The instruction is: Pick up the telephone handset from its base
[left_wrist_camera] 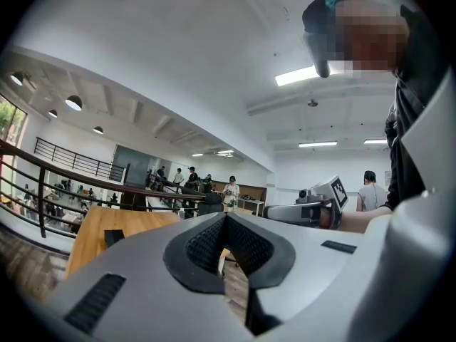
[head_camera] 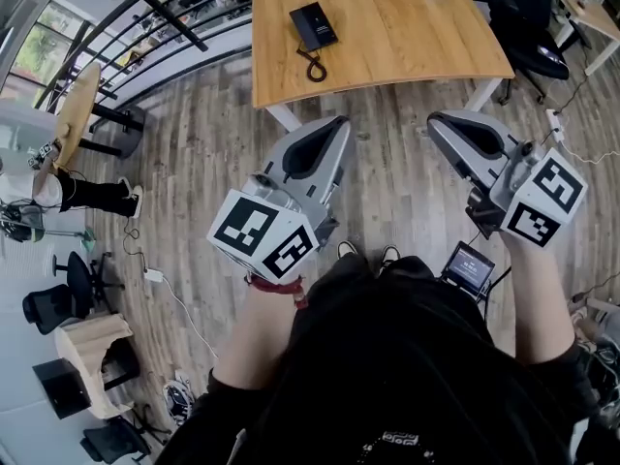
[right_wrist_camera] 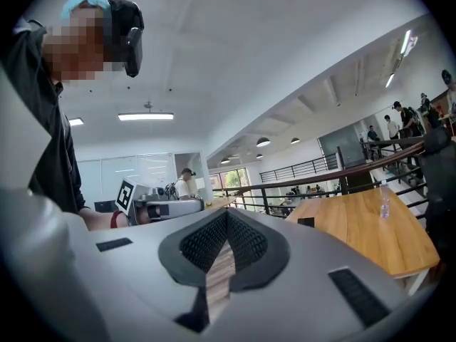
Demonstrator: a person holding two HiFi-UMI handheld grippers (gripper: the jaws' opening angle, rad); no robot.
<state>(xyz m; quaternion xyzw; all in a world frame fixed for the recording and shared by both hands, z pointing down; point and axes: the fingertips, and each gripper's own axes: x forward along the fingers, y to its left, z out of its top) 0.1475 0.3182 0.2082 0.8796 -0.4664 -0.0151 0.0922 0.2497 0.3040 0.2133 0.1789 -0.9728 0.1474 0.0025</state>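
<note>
Telephone (head_camera: 313, 25) sits on the wooden surface (head_camera: 407, 37), upper centre of the head view, near that surface's left edge. It is a dark slab whose long axis runs roughly up-down in the frame, slightly tilted. The coiled cord (head_camera: 312, 67) loops off its lower end toward the surface's near edge. At this size the handset cannot be told apart from the base.

Left gripper (head_camera: 332, 129): fingers pressed together, nothing between them. The phone lies almost straight up-frame from its tip, well apart, with bare floor (head_camera: 194, 163) and the surface's edge between.

Right gripper (head_camera: 444, 124): fingers likewise meet at the tips, empty. It stands to the lower right of the phone, farther off than the left.

Both are held out level from the forearms at the bottom of the frame, pointing up-frame toward the surface, over the floor and short of its edge.

Judgement: left hand has the shorter, straighter line. The fingers need to spread before reaching the handset.
</note>
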